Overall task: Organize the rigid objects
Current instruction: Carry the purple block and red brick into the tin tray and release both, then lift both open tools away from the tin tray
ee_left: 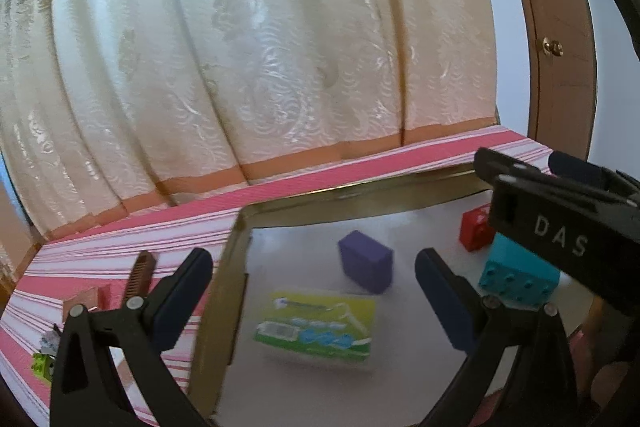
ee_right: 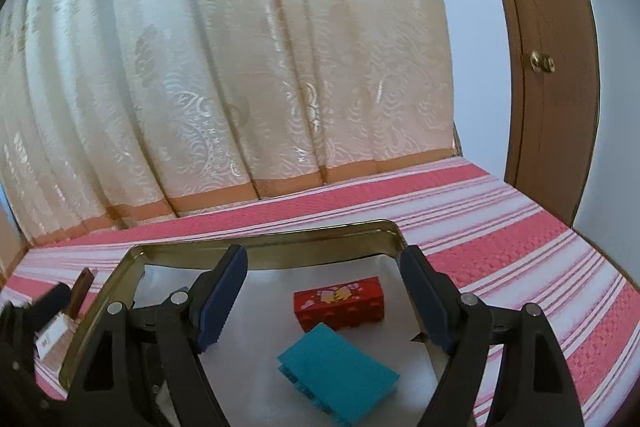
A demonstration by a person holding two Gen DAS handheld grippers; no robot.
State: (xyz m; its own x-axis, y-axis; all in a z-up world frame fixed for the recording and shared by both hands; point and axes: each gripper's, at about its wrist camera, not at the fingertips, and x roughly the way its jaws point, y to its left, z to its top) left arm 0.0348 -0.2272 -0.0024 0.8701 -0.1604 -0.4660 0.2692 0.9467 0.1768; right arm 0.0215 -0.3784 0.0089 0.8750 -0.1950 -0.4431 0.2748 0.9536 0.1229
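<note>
Black plastic tongs with ribbed blue pads are framing both views: the left gripper (ee_left: 314,283) is standing spread wide and empty, the right gripper (ee_right: 324,297) is gaping too, pinching nothing. Beneath them a shallow gold-rimmed metal tray (ee_right: 256,243) with a smooth white floor is resting on pink-and-white striped woven cloth (ee_right: 520,239). Inside are lying a flat green printed box (ee_left: 316,327), a studded teal block (ee_right: 338,373), a matte purple cuboid (ee_left: 366,261) and a red studded brick (ee_right: 340,301).
</note>
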